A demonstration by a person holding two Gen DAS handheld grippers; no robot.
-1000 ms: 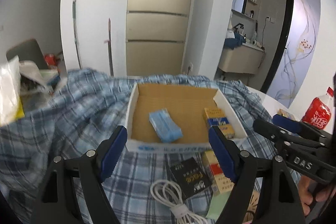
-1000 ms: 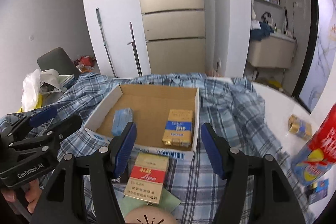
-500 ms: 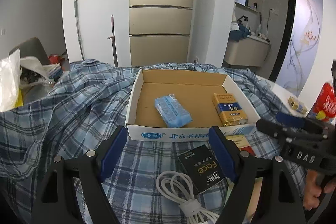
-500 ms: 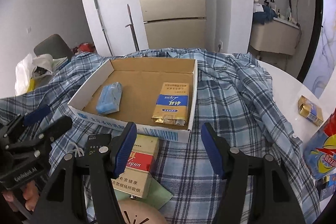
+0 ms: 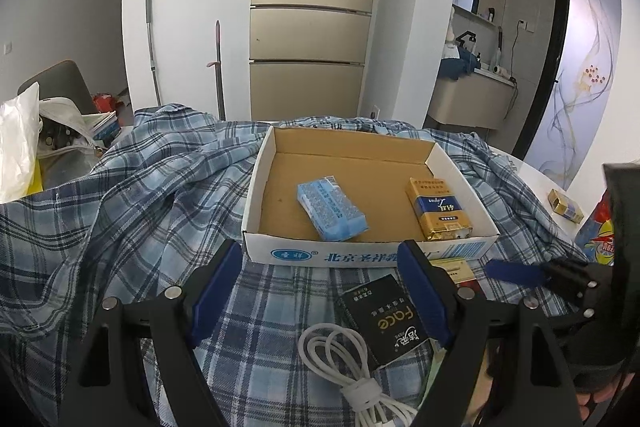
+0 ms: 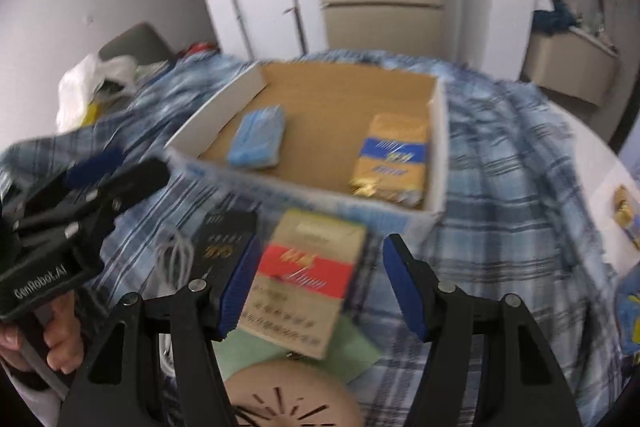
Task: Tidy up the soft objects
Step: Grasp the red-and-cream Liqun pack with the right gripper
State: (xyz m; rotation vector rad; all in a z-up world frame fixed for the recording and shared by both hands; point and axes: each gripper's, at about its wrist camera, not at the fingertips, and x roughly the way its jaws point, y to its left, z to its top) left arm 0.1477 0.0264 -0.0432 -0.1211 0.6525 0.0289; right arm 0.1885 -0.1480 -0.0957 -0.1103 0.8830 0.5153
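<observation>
While both grippers hang over the plaid cloth, the one blue tissue pack (image 5: 331, 207) lies flat inside the cardboard box (image 5: 460, 173), left of centre on its brown floor. One gold-and-blue cigarette pack (image 5: 438, 208) lies beside it, apart, against the box's right wall. That makes two things in the box, and the right wrist view, though blurred, shows the same pair: tissue pack (image 6: 258, 137) left, gold pack (image 6: 390, 159) right.

Outside the box, just in front of its printed front wall, sits one red-and-cream cigarette carton (image 6: 306, 279), right between the fingers of the right gripper (image 6: 318, 289). That gripper is spread wide and pinches nothing. A black pack marked "Face" (image 5: 384, 319) lies near it, partly behind the right finger of the left gripper (image 5: 320, 293), and one coiled white cable (image 5: 348, 363) lies touching its near edge. The left gripper's fingers are also spread wide, holding nothing.

A pale green sheet (image 6: 352, 349) shows under the carton, and a round beige slotted object (image 6: 294, 397) lies at the near edge. All of this rests on a blue plaid shirt (image 5: 140, 211) draped over the white tabletop (image 5: 538, 179). Out to the right, well apart, one small gold pack (image 5: 566, 207) sits on the bare tabletop. A white plastic bag (image 5: 16, 143) stands at the far left.
</observation>
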